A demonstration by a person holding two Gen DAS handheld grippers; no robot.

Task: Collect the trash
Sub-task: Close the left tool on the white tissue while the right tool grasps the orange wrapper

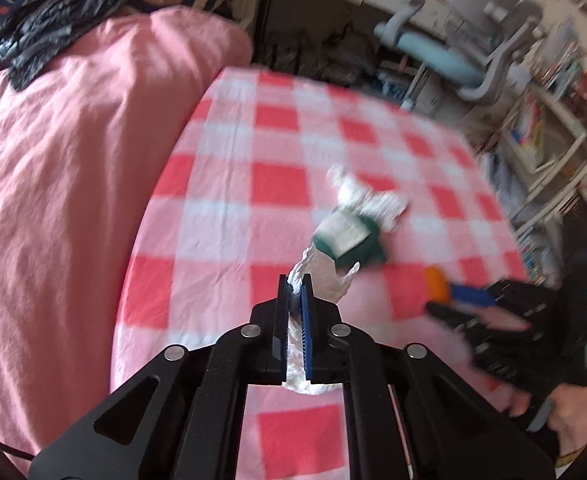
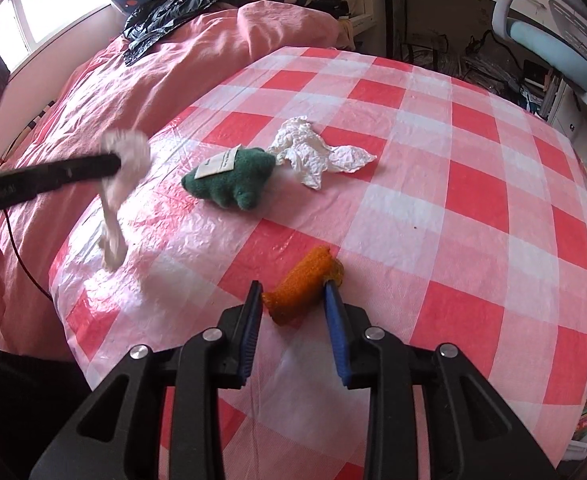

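Both grippers work over a bed spread with a red-and-white checked plastic sheet (image 2: 433,184). Starting at the left, the left gripper (image 1: 294,292) has its jaws pressed together on a crumpled white tissue (image 1: 317,276), which bunches out above and below the pads; in the right wrist view the same gripper reaches in from nine o'clock with the tissue dangling from it, blurred. Whether the tissue's lower end touches the sheet cannot be told.

Toward the centre of the sheet lies a green plush toy (image 2: 233,180) with a white label on its back. Just beside it at two o'clock, and touching it, a second crumpled white tissue (image 2: 313,152) rests flat on the sheet.

Further right and nearer, the right gripper (image 2: 293,296) holds its blue-padded fingers (image 2: 335,320) partly spread around an orange plush piece (image 2: 301,284). The right pad meets the piece's side, the left pad's tip is at its lower corner; whether they press on it cannot be told.

Beyond the sheet, at eleven o'clock, a pink duvet (image 2: 153,80) carries a black plastic bag (image 2: 165,12). At one o'clock stands a grey-and-blue desk chair (image 2: 553,48).
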